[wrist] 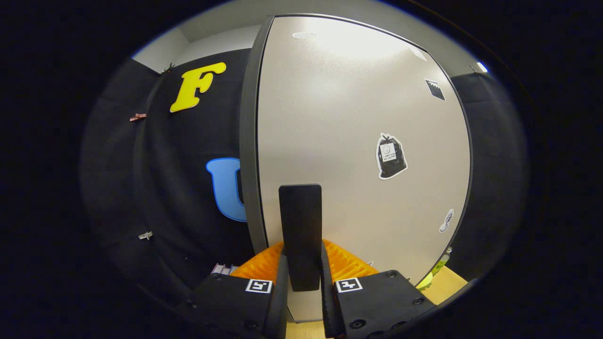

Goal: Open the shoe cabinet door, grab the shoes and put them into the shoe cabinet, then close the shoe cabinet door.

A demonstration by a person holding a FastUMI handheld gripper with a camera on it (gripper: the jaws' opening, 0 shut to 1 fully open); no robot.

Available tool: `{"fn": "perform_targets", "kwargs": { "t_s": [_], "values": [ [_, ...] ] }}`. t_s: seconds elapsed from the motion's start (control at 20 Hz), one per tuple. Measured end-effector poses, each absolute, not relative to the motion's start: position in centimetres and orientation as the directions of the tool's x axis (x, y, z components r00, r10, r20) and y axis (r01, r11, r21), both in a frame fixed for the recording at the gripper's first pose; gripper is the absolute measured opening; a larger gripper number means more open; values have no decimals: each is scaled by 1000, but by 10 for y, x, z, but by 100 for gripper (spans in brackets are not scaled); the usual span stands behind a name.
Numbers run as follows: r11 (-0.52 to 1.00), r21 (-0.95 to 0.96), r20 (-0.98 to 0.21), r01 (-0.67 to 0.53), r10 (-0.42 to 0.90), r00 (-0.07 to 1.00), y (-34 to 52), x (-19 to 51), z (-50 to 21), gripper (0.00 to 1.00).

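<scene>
Gripping: gripper (301, 282) pinches the door handle (300, 235), both fingers (281, 287) pressed on its sides
Handle axis: long axis upright, flat dark bar with rounded corners, standing up from between the fingers, matte
Handle place: on the cabinet door (348, 141), low on it, near its left edge
Door facing: broad face toward the camera, long axis vertical, dark left edge band (248, 155) turned into sight, so door looks swung a bit out; exact angle can't tell
Door surface: pale beige, smooth, slight speckle, glare patch up top
Door stickers: black bag-shaped sticker (391, 157) right of the handle, small pale sticker (446, 221) lower right, dark square sticker (435, 89) upper right
Cabinet inside: hidden behind the door, contents can't tell
Ribbed part: orange ridged piece (346, 263) just behind the fingers
Floor: light wood strip (447, 285) at the door's lower right
</scene>
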State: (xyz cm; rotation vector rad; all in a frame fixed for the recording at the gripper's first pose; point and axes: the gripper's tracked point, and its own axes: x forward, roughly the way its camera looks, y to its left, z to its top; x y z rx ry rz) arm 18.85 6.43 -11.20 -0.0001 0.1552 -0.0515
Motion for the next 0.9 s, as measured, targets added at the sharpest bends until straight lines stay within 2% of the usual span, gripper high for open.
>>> {"fn": "perform_targets", "kwargs": {
  "t_s": [0.15, 0.2, 0.25, 0.65, 0.9],
  "values": [
    [999, -7, -152, 53, -54, 987, 65, 190, -113, 34],
    [999, -8, -152, 52, -53, 987, 65, 190, -113, 26],
    [999, -9, -154, 52, -52, 987, 66, 191, -114, 25],
    [1000, -4, -157, 26, -26, 987, 65, 181, -113, 25],
    [1000, 29, -168, 1, 4, 986, 56, 145, -110, 25]
  ]
}}
